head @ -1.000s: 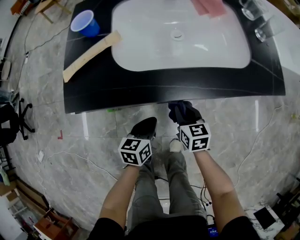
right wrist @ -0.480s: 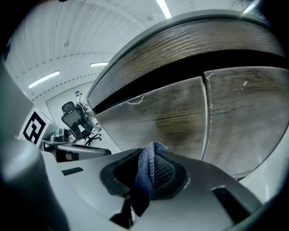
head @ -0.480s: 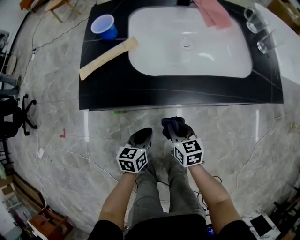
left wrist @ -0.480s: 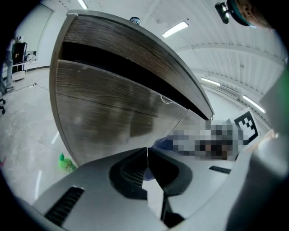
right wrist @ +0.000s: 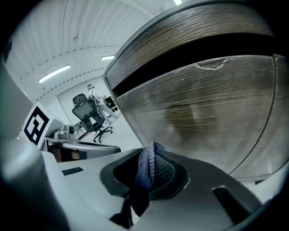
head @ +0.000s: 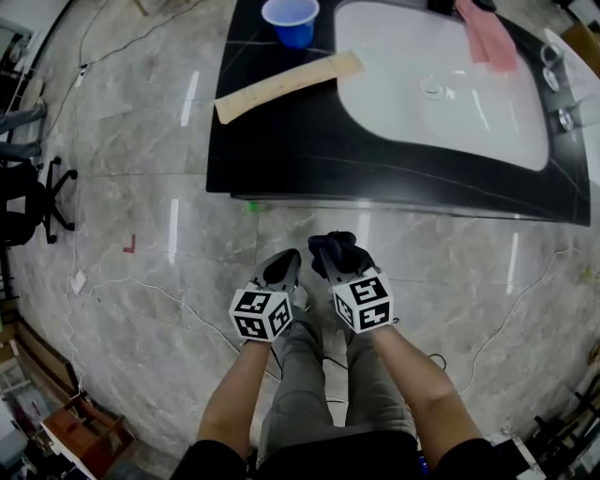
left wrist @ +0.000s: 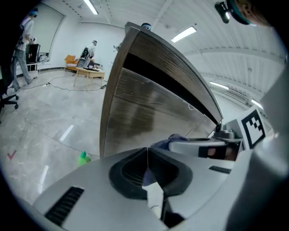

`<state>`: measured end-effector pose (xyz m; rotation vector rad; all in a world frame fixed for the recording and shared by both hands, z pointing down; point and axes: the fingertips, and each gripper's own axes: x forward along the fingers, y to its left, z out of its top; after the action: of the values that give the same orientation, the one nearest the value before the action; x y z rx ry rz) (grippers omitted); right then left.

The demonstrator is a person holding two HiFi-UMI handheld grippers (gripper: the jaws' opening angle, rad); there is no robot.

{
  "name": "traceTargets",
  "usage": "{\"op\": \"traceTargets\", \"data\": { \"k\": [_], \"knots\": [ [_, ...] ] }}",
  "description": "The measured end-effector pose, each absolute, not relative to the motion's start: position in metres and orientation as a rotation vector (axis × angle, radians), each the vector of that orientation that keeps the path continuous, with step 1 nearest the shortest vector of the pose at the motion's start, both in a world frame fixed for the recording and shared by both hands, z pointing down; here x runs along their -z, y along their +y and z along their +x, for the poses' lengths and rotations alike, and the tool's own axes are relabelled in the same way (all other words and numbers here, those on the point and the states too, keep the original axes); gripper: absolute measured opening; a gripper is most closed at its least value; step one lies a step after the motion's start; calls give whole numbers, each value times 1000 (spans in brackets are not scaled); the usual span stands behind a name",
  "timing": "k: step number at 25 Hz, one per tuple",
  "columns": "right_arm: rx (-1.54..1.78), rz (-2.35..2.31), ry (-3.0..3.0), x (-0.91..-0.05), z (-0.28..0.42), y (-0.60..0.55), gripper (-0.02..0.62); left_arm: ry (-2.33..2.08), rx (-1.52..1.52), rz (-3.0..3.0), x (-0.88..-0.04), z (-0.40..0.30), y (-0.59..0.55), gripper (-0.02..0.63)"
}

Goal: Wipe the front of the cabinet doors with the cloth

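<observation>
The cabinet's wood-grain doors (right wrist: 212,113) fill the right gripper view and stand close ahead in the left gripper view as the cabinet front (left wrist: 140,113). In the head view they are hidden under the black countertop (head: 309,150). My right gripper (right wrist: 149,173) is shut on a dark blue cloth (right wrist: 146,167), which bunches out of its jaws. In the head view the cloth (head: 337,251) lies a short way in front of the counter's edge. My left gripper (head: 281,270) is beside it, its jaws (left wrist: 147,158) shut on nothing.
On the countertop are a white sink (head: 441,89), a blue cup (head: 291,19), a wooden plank (head: 286,84) and a pink cloth (head: 487,37). A small green object (left wrist: 82,158) lies on the marble floor by the cabinet's left corner. Cables and an office chair (head: 28,211) are to the left.
Both grippers and the cloth have drawn back from the counter's front edge, where the cloth was a second ago. The head view has swung so that the counter sits further right.
</observation>
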<state>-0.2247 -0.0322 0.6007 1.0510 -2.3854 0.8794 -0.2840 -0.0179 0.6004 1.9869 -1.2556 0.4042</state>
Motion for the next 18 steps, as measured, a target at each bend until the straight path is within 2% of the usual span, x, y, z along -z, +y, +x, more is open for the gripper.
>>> {"op": "traceTargets", "data": {
  "k": [8, 18],
  "knots": [
    [-854, 987, -2387, -622, -288, -43, 51, -1310, -411, 1931, -626, -343, -16, 14],
    [-819, 980, -2360, -653, -331, -73, 51, -1318, -387, 1910, -653, -367, -38, 14]
  ]
}}
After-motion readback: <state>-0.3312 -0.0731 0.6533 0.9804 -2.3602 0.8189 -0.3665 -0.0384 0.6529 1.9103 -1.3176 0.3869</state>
